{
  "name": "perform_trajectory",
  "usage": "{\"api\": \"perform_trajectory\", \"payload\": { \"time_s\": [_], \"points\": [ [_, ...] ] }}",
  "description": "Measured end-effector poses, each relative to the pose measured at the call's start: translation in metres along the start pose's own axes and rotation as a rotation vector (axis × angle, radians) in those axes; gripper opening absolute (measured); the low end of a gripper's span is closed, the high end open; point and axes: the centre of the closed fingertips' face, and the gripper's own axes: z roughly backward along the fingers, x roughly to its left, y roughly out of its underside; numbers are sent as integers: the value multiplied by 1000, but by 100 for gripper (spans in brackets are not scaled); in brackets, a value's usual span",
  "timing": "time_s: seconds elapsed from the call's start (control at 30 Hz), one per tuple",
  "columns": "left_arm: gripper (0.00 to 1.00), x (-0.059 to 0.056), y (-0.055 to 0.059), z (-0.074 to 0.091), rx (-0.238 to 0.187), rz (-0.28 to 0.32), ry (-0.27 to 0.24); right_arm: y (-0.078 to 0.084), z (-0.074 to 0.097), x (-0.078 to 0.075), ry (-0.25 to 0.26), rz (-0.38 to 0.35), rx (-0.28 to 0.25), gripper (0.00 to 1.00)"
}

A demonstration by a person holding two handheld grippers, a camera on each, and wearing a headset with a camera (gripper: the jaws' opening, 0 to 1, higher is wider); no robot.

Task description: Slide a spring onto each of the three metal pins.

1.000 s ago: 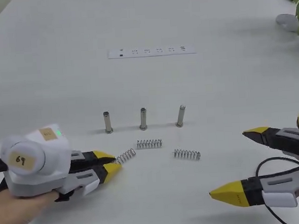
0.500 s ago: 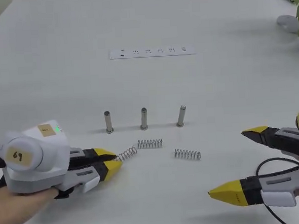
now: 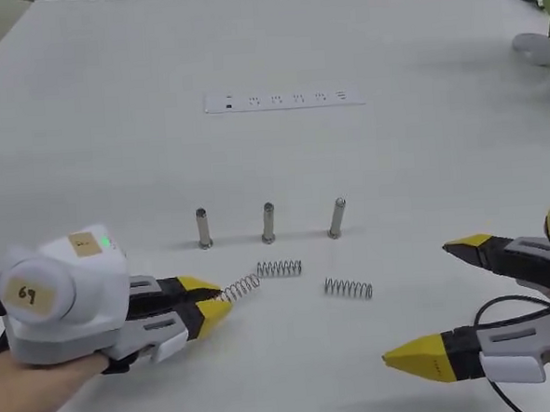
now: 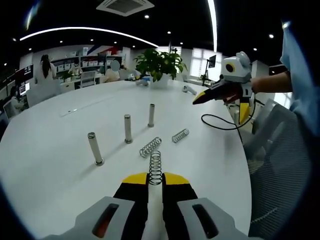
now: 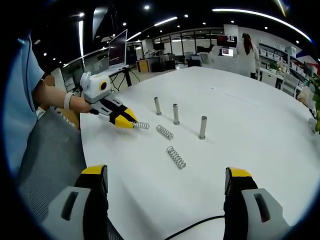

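Left gripper (image 3: 221,296) pinches a spring (image 3: 240,287) by its end; it should stand it upright over the pin (image 3: 203,228) at 12 o'clock. Right gripper (image 3: 415,301) is wide open.

L hand-held gripper (image 4: 155,177) tight on spring (image 4: 155,162) end, 3 pins (image 4: 127,128) beyond

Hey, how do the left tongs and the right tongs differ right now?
The left tongs are shut on one end of a spring; the right tongs gape wide and hold nothing. The left tongs' tips are near the three pins; the right tongs are farther off to the side. Both have yellow tips.
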Motion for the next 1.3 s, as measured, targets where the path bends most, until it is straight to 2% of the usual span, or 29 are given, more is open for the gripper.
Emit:
{"api": "perform_trajectory", "payload": {
  "time_s": [0.4,0.6,0.7,0.77,0.93,1.07,1.3],
  "points": [
    [2,-15,-24,7,-56,-24,36,-10,-4,4,-27,-16,-17,94],
    [2,-26,-36,7,-78,-46,69,-20,-7,10,-60,-32,-39,91],
    [2,-32,-41,8,-87,-59,89,-24,-9,14,-89,-65,-49,90],
    [2,-33,-42,8,-89,-62,94,-26,-10,17,-99,-75,-59,88],
    [2,-38,-48,9,-102,-73,107,-36,-11,27,-157,-134,-93,76],
    [2,-42,-52,9,-107,-84,119,-43,-14,32,-184,-162,-115,72],
    [2,-49,-57,9,-115,-90,141,-51,-23,42,-218,-154,-118,68]
  ]
}}
